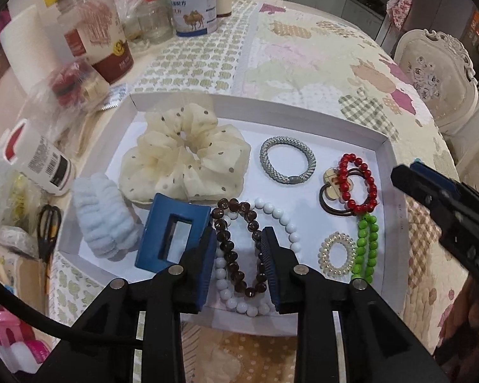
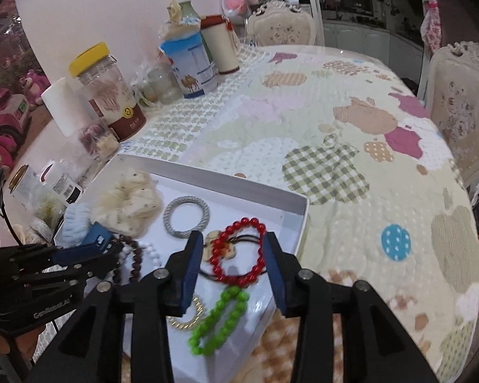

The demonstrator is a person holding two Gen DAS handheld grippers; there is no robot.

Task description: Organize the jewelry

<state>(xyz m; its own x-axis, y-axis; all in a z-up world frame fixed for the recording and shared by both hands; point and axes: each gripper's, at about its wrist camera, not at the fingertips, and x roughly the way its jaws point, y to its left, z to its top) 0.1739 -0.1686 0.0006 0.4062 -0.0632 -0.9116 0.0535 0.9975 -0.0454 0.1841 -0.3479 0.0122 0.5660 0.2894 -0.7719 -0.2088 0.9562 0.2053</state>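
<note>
- Left wrist view: white tray (image 1: 387, 172) on quilted tablecloth (image 1: 303, 63), packed with hair ties and bead bracelets
- Left gripper (image 1: 239, 242) spread open, gripping nothing, poised low over brown bead bracelet (image 1: 236, 249), which overlaps white bead bracelet (image 1: 284, 220)
- Brown loop between the two fingers, near side of tray; whether pads touch beads cannot be told
- Blue claw clip (image 1: 172, 233) just beside left finger; cream scrunchie (image 1: 182, 156) and pale blue scrunchie (image 1: 99, 220) further left
- Grey braided tie (image 1: 287, 161), red bead bracelet (image 1: 359, 182), clear coil tie (image 1: 337, 253), green bead bracelet (image 1: 365, 249) toward right side of tray
- Likely handling: beads hard, smooth, prone to roll and slip; string limp, so best pinched across one run of beads, clear of the white strand
- Right wrist view: right gripper (image 2: 233, 255) wide open, empty, hovering above red bead bracelet (image 2: 238, 252)
- Red loop framed between the fingers, lying on a dark elastic with amber charm (image 2: 214, 239); risk of lifting both
- Green bead bracelet (image 2: 220, 319) nearer the camera, below the fingers
- Left gripper (image 2: 111, 252) visible at left, over brown beads
</note>
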